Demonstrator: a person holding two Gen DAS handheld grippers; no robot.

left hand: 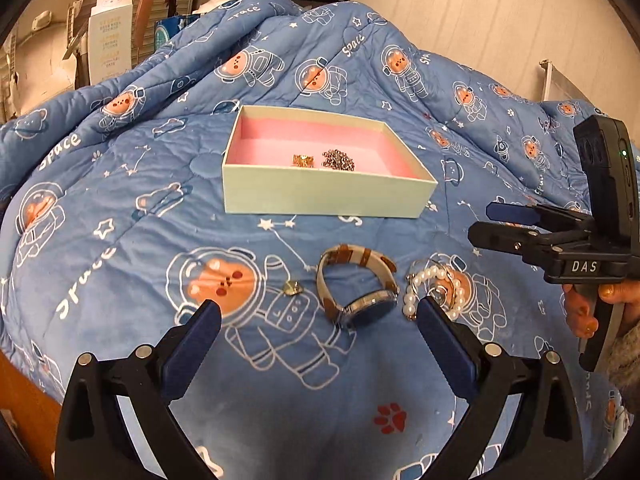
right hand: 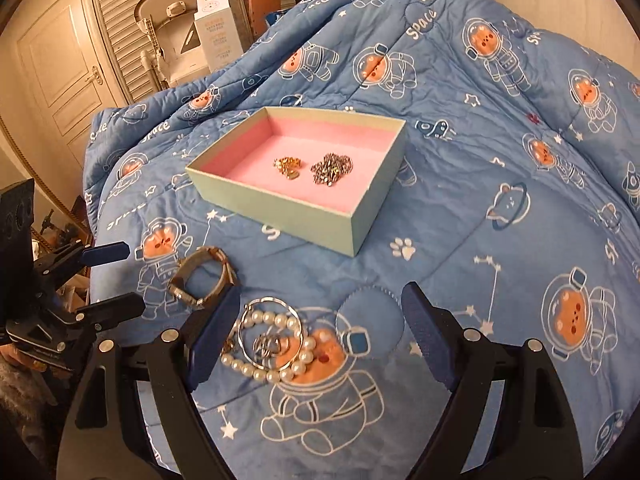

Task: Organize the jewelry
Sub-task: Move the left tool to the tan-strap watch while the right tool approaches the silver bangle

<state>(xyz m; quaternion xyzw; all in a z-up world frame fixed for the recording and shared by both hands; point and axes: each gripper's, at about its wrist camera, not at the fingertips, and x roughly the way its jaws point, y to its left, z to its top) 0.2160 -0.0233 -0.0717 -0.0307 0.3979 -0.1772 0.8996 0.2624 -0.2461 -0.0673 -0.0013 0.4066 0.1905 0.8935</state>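
A pale green box (left hand: 320, 194) (right hand: 276, 208) with a pink lining sits on the blue quilt. Inside lie a gold piece (left hand: 303, 160) (right hand: 287, 167) and a silver chain heap (left hand: 338, 159) (right hand: 331, 168). In front of the box lie a small ring (left hand: 292, 288), a wristwatch (left hand: 357, 285) (right hand: 202, 276) with a tan and white strap, and a pearl bracelet (left hand: 436, 290) (right hand: 272, 340) with silver hoops. My left gripper (left hand: 318, 314) is open above the watch and ring. My right gripper (right hand: 320, 300) (left hand: 490, 222) is open, its left finger beside the pearls. Neither holds anything.
The quilt (left hand: 160, 160) rises in folds behind the box. A white carton (left hand: 110, 36) (right hand: 218, 28) and shelving stand at the back left, with a door (right hand: 60, 68) further left. A hand (left hand: 592, 308) holds the right gripper's handle.
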